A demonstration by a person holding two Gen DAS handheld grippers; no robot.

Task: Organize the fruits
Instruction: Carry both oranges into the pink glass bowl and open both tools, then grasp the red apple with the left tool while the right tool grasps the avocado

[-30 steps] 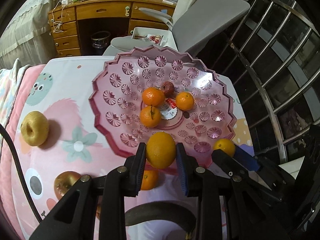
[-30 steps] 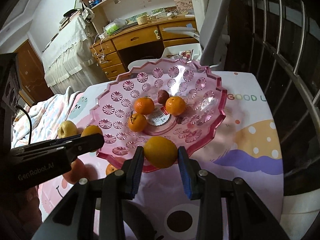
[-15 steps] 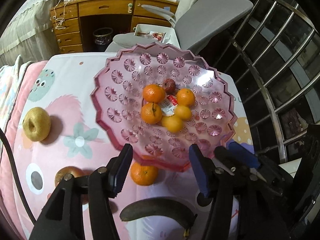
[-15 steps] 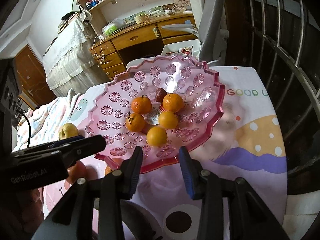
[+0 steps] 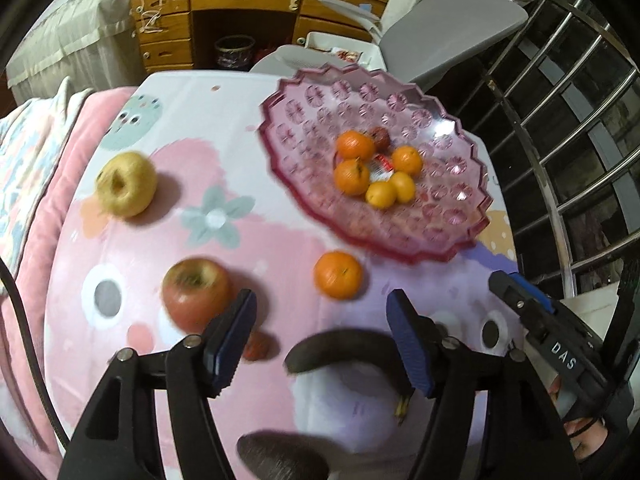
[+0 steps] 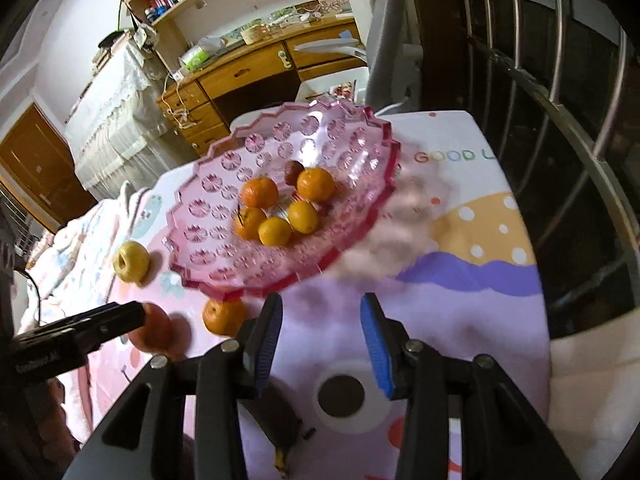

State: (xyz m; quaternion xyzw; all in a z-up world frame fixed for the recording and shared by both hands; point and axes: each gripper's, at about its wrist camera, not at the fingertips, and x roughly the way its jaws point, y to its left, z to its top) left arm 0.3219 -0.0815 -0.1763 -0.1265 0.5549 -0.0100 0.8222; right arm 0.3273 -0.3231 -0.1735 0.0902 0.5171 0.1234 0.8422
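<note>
I see my left gripper (image 5: 320, 332) angled steeply down over the cartoon-print tablecloth (image 5: 248, 248), jaws just widened, empty. My right gripper (image 6: 320, 344), similarly pitched, has parted too. Five oranges sit in the scalloped pink plastic dish (image 5: 452, 216), apparently settled.

Left tongs (image 5: 320, 330) – jaws just opening, wide, empty; right tongs (image 6: 320, 344) – opening, empty.

Two black, angular handheld grippers: the left gripper (image 5: 320, 320) and right gripper (image 6: 320, 336) each carry ribbed blue pads (image 5: 408, 344) and silver screws (image 6: 413, 346). White lettering marks a black arm at lower left; a black cable (image 5: 24, 328) trails left.
</note>
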